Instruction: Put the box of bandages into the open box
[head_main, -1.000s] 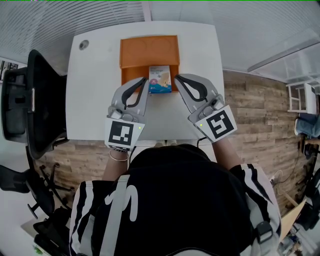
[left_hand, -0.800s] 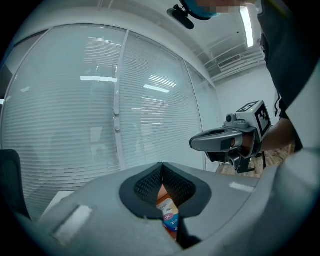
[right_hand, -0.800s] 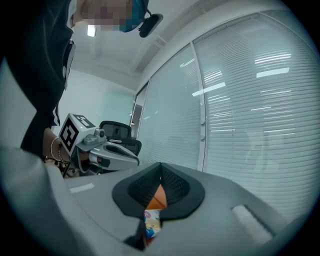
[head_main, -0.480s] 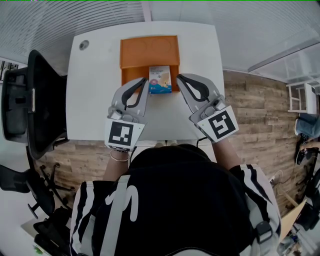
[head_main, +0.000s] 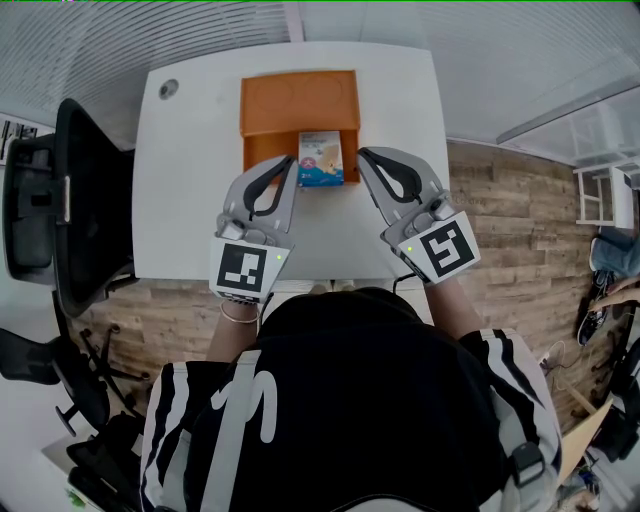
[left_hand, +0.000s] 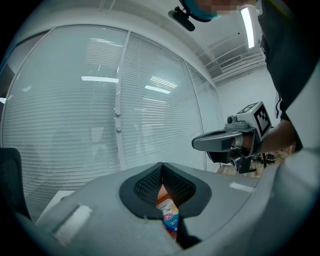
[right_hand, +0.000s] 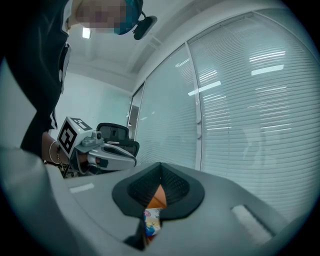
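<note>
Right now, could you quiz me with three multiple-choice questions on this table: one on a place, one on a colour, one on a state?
1. Where is the box of bandages?
A) on the chair
B) between the two gripper tips
C) on the floor
2. What colour is the open box?
A) blue
B) orange
C) green
3. How do the left gripper and right gripper stand?
A) wide open
B) clamped on the bandages
C) shut, empty

Answers: B, the head view shows both tips flanking it; B, it is plainly orange; C, each gripper view shows the pads meeting with nothing gripped.
</note>
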